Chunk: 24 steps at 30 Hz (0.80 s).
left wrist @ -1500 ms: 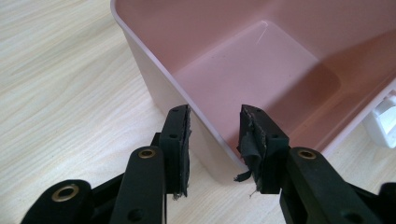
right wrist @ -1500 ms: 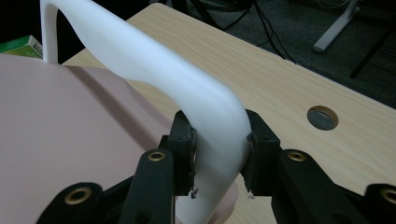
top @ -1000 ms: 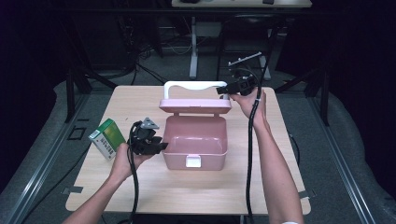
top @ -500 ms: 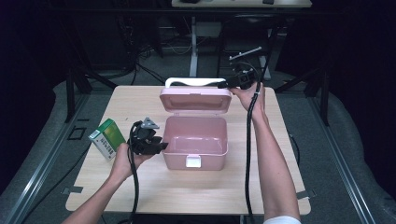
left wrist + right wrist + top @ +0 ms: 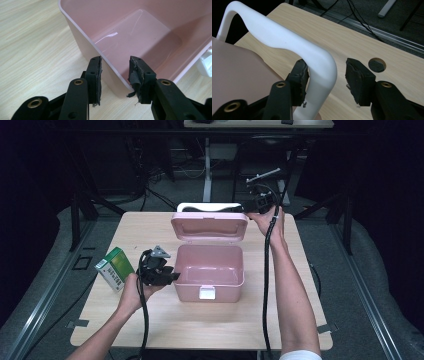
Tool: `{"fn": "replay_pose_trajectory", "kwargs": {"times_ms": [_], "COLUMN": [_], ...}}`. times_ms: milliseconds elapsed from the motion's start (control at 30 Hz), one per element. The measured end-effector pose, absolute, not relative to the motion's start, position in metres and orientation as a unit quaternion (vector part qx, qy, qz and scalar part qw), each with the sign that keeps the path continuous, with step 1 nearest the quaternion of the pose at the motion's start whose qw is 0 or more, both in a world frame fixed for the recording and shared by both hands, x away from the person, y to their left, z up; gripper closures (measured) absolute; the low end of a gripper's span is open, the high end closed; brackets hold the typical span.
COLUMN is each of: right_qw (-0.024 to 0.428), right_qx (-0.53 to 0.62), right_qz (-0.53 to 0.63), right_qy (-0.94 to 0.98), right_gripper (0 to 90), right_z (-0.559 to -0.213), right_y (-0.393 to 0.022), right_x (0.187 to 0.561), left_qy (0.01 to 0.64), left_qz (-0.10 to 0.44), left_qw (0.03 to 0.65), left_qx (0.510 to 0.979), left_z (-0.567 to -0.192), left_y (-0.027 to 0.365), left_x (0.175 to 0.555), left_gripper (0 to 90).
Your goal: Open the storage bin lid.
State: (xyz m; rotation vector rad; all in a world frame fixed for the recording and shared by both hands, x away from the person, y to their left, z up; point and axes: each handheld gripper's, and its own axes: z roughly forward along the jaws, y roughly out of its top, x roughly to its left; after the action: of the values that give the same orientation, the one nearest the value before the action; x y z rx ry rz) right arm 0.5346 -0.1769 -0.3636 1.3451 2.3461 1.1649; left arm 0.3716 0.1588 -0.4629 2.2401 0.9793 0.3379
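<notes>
Brightly lit table [image 5: 150, 330] in a dark room, moderately sharp pictures.
Light fell from above onto the table, and the surroundings faded to near black. A pale glare streaked the box [image 5: 140, 32] floor in the left gripper view. The white handle [image 5: 287, 42] looked evenly lit, and the nearest jaws were slightly soft.

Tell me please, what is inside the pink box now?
The pink box stands open with its lid up, and nothing lies inside: the left gripper view shows a bare, shiny pink floor. Only the near inner corner is covered by the wall.
</notes>
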Motion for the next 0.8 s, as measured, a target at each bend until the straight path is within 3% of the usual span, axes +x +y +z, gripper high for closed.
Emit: {"fn": "replay_pose_trajectory", "kwargs": {"times_ms": [433, 800], "right_qw": [0.117, 0.126], "right_qx": [0.445, 0.418], "right_qz": [0.434, 0.442], "right_qy": [0.775, 0.783], "right_gripper": [35.0, 29.4], "right_z": [-0.325, -0.304], "right_y": [-0.185, -0.209], "right_x": [0.517, 0.473], "left_qy": [0.378, 0.378], "left_qz": [0.128, 0.128], "left_qw": [0.328, 0.326], "left_qx": [0.856, 0.857], "left_z": [-0.466, -0.465], "left_y": [0.157, 0.157], "left_x": [0.374, 0.374], "left_gripper": [61.3, 61.5]}}
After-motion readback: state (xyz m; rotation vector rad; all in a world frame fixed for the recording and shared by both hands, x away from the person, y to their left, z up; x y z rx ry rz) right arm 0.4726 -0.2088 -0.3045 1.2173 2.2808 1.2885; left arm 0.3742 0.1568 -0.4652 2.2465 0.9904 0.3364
